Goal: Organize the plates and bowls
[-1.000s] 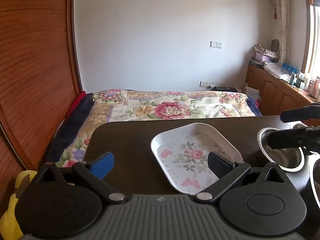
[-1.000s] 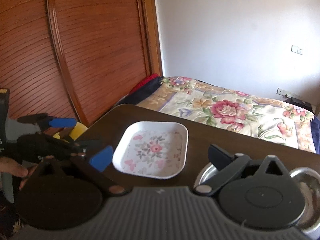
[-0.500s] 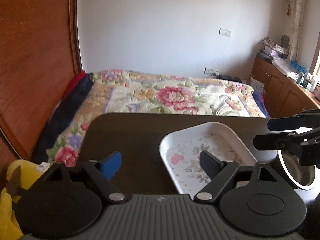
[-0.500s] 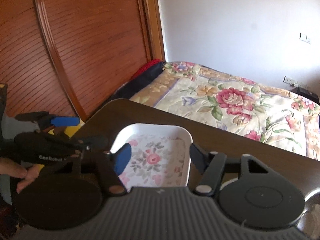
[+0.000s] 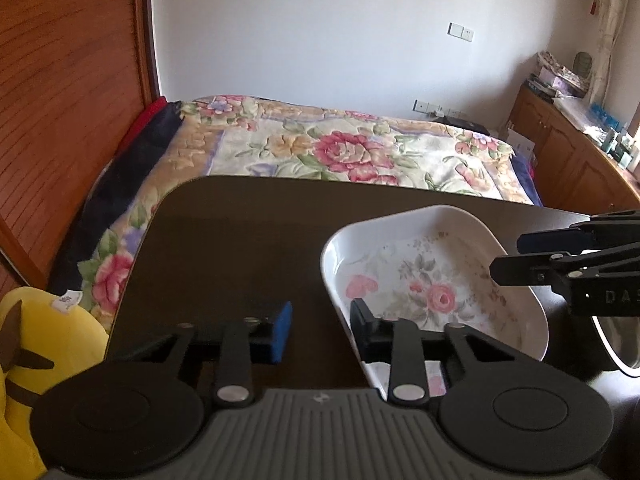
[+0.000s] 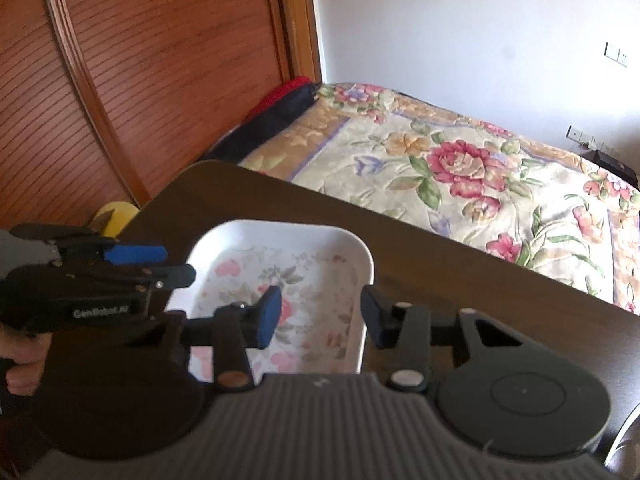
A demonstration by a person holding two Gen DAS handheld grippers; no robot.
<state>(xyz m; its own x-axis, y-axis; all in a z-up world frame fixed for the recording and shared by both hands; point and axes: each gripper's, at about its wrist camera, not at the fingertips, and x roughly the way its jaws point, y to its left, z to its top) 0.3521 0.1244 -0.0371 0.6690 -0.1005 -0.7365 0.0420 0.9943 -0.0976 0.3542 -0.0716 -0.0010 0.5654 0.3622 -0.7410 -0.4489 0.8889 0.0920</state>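
White rounded-square plate with a rose print (image 5: 432, 280) sits flat on the dark worktop (image 5: 240, 240). Left hand-held gripper (image 5: 320, 316) and right hand-held gripper (image 6: 320, 312) straddle opposite rims, jaws closing, not yet pinching. Looks rigid, glossy, likely slippery; grip the raised rim.

A white wall (image 5: 320, 40) stands behind a bed under a floral quilt (image 5: 340, 152). Slatted wooden wardrobe doors (image 6: 140, 80) rise at left; a wooden cabinet (image 5: 568, 160) sits at right, sunlit.
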